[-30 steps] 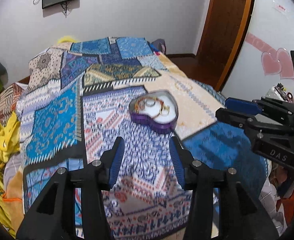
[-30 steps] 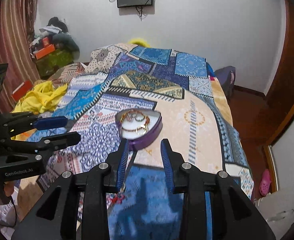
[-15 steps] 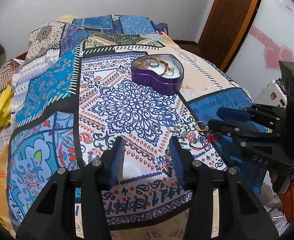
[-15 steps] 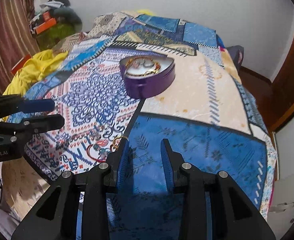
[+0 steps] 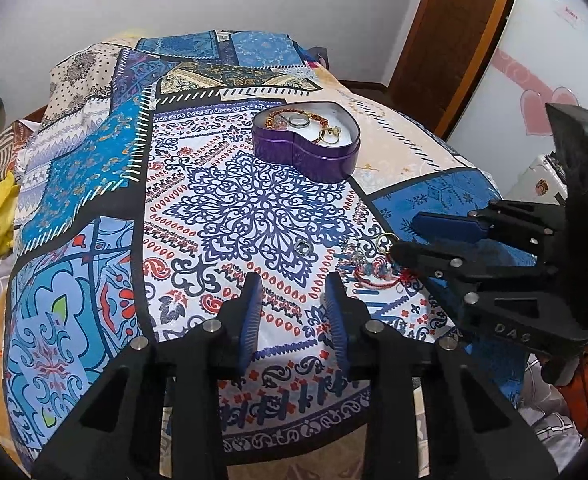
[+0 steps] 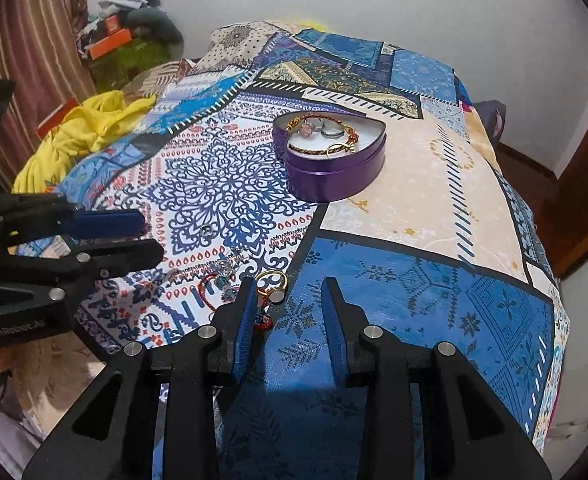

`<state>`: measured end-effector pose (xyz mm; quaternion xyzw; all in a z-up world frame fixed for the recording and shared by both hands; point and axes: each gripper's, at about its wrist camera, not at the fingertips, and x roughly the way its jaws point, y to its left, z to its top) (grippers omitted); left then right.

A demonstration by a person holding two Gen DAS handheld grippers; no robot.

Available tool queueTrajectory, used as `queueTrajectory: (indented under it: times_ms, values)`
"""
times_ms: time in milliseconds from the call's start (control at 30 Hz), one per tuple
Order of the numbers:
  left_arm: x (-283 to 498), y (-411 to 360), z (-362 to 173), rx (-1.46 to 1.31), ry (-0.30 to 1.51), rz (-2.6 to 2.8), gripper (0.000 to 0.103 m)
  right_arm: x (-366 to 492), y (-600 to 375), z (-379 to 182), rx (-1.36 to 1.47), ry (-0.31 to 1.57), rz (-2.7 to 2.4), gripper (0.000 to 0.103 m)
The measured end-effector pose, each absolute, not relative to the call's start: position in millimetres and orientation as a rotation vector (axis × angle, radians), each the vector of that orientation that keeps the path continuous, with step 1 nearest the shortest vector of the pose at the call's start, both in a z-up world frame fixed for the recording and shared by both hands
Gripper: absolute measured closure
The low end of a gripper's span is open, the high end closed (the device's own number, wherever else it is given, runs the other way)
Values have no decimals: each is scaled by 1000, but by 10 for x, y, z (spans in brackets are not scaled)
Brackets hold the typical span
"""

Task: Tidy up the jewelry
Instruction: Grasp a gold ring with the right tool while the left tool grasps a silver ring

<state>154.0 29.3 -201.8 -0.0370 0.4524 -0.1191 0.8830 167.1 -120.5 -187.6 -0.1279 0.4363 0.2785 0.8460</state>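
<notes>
My right gripper (image 6: 285,312) hangs spread and empty just short of the gold ring (image 6: 271,286) on the bedspread (image 6: 414,300); it looks light, hard and slippery, so I'd pinch across its band. My left gripper (image 5: 294,308) is spread too. Farther off sits the purple heart tin (image 6: 334,172).

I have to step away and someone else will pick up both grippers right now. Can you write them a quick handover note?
Left gripper: open, empty, over the bedspread near the bed's edge.
Right gripper: open, empty, beside the loose pile.
Purple heart tin: open, further up the bed, already holding bracelets and rings.
Left to do: gold ring just ahead of the right jaws, red beaded bracelet next to it, silver ring lying apart ahead of the left gripper. All go in the tin.
</notes>
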Motion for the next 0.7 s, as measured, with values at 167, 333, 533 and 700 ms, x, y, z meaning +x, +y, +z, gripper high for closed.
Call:
queueTrajectory:
  times_ms: [167,333,533,700]
  values:
    - [1625,324,-2080,-96,962,-265,74,1709,-1174,-1923,-267,920,610,73]
    - [1729,336,-2102,-115,980,-277,75,1654,-1139,-1924,-287,902,637,86]
    - [1811,229,-2133,-57,993,-269,75,1712,-1216,-1901,-238,895,624,86]
    - [1881,174,-2164,-28,997,-257,75,1757,-1320,-1854,-205,883,602,86]
